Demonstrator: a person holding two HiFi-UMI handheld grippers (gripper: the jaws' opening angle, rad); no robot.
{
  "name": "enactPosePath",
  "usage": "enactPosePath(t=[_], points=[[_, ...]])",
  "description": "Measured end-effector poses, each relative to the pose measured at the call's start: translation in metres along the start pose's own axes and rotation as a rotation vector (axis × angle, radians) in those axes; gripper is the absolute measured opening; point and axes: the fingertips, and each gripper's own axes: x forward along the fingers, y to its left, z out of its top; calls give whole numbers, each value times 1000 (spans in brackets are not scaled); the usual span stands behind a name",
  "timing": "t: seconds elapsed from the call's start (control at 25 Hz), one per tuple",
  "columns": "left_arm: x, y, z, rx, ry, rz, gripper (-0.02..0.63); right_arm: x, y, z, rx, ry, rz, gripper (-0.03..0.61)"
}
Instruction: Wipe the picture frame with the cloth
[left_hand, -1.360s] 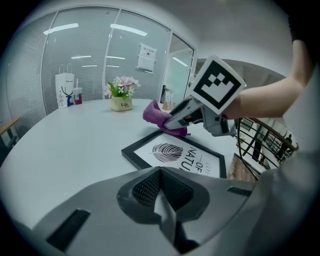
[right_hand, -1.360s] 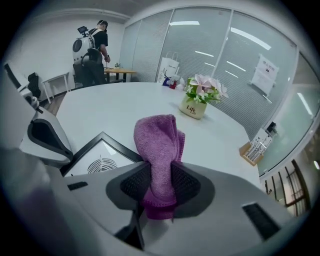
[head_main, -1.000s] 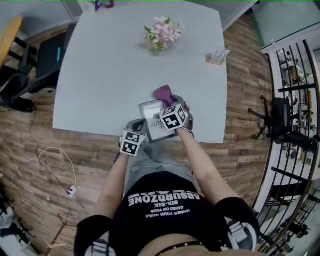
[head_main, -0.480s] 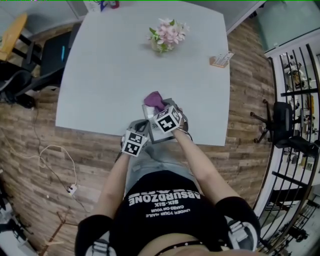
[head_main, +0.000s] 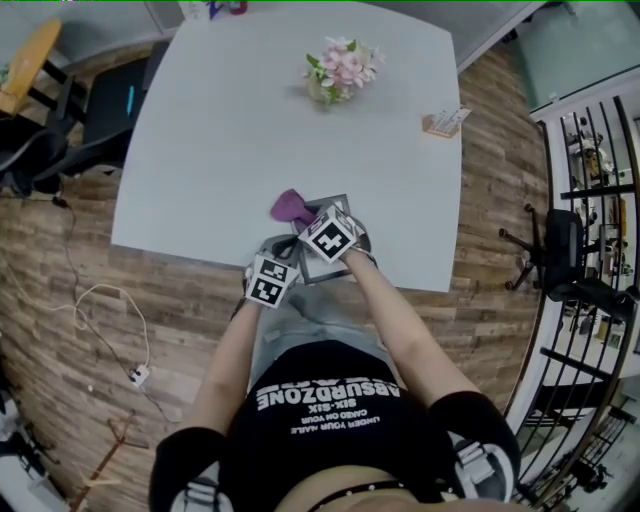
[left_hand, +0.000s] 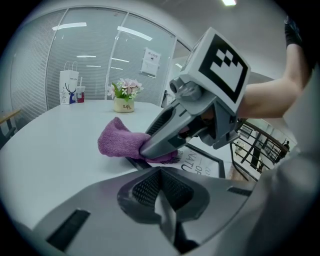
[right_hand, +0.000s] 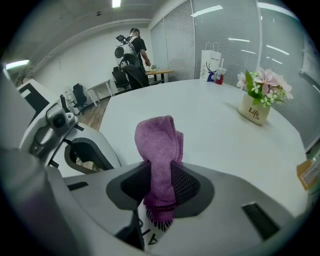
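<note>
A dark-edged picture frame (head_main: 322, 268) with a white printed sheet lies tilted at the table's near edge, mostly under my grippers. My left gripper (head_main: 286, 256) is shut on its near corner; in the left gripper view the frame (left_hand: 204, 163) runs out beyond the closed jaws (left_hand: 161, 196). My right gripper (head_main: 306, 220) is shut on a purple cloth (head_main: 292, 207) and presses it onto the frame's far-left part. The cloth (right_hand: 160, 145) stands bunched up between the right jaws (right_hand: 159, 192), with the print (right_hand: 148, 233) just beneath. From the left gripper view, the cloth (left_hand: 120, 142) sits under the right gripper (left_hand: 150, 149).
A pot of pink flowers (head_main: 340, 68) stands at the far side of the pale table (head_main: 220, 130), and a small card stand (head_main: 443, 122) at its right edge. Black chairs (head_main: 95, 115) are on the left, a black rack (head_main: 590, 200) on the right. A person stands far off (right_hand: 132, 47).
The right gripper has dragged the purple cloth leftward and toward me across the frame. The left gripper has stayed on the frame's corner.
</note>
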Motion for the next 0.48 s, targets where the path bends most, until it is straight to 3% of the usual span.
enactPosePath(t=[0.48], points=[[1,0,-1,-5,5,-8,15,-10,27,-35,149,120,107,123]])
